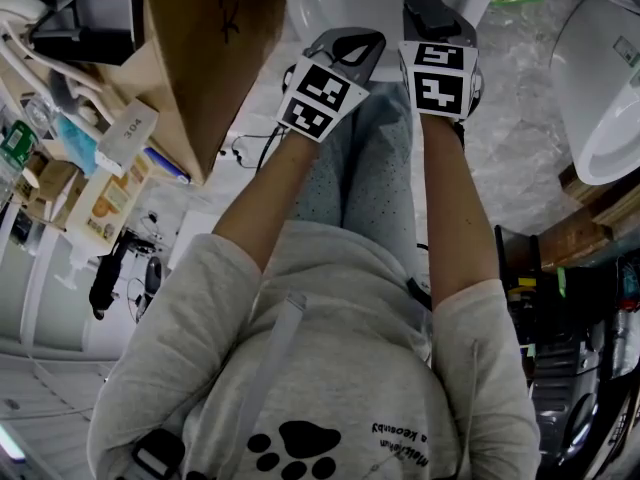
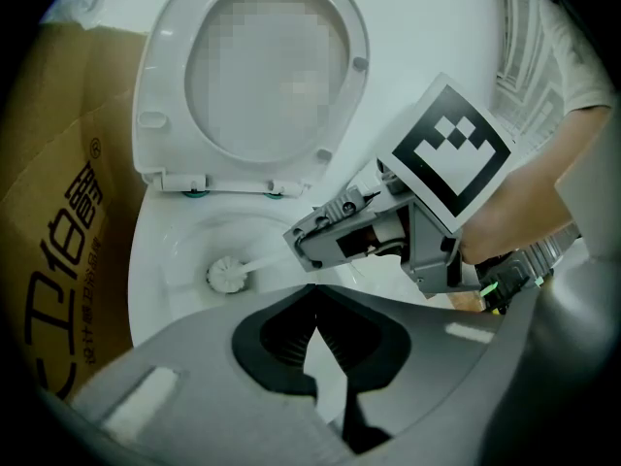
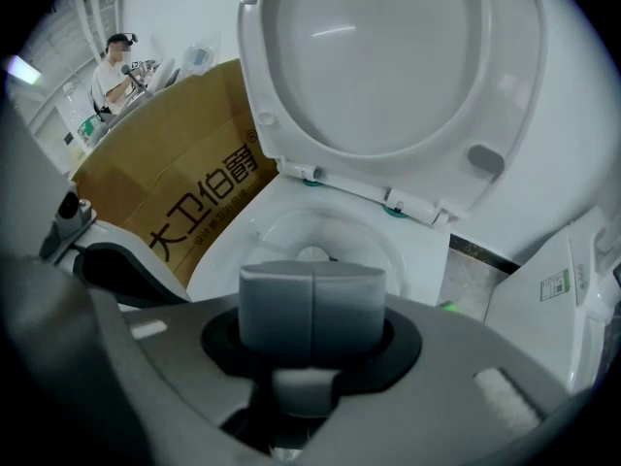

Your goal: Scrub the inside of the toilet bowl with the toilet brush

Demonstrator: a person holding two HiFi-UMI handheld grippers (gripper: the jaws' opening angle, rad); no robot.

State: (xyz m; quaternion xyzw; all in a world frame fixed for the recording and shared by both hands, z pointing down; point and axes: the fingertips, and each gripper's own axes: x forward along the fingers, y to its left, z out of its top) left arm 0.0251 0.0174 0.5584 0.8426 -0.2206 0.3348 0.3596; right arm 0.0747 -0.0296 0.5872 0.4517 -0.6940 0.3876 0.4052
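Observation:
The white toilet bowl (image 2: 160,260) stands with its lid (image 2: 252,76) raised. A toilet brush with a white head (image 2: 230,275) is down inside the bowl, its pale handle running up to my right gripper (image 2: 301,241), which is shut on it. In the right gripper view the grey jaws (image 3: 312,272) sit pressed together, and the brush head (image 3: 312,254) peeks out just beyond them inside the bowl (image 3: 243,241). My left gripper (image 2: 310,294) hovers over the bowl's near rim, jaws closed with nothing between them. In the head view both grippers (image 1: 325,83) (image 1: 440,68) reach forward side by side.
A brown cardboard box (image 2: 58,221) (image 3: 175,183) stands close against the toilet's left side. A white fixture (image 1: 600,98) and a white unit (image 3: 553,289) stand to the right. A person (image 3: 116,66) sits far off in the background. Cluttered shelves (image 1: 60,168) fill the left.

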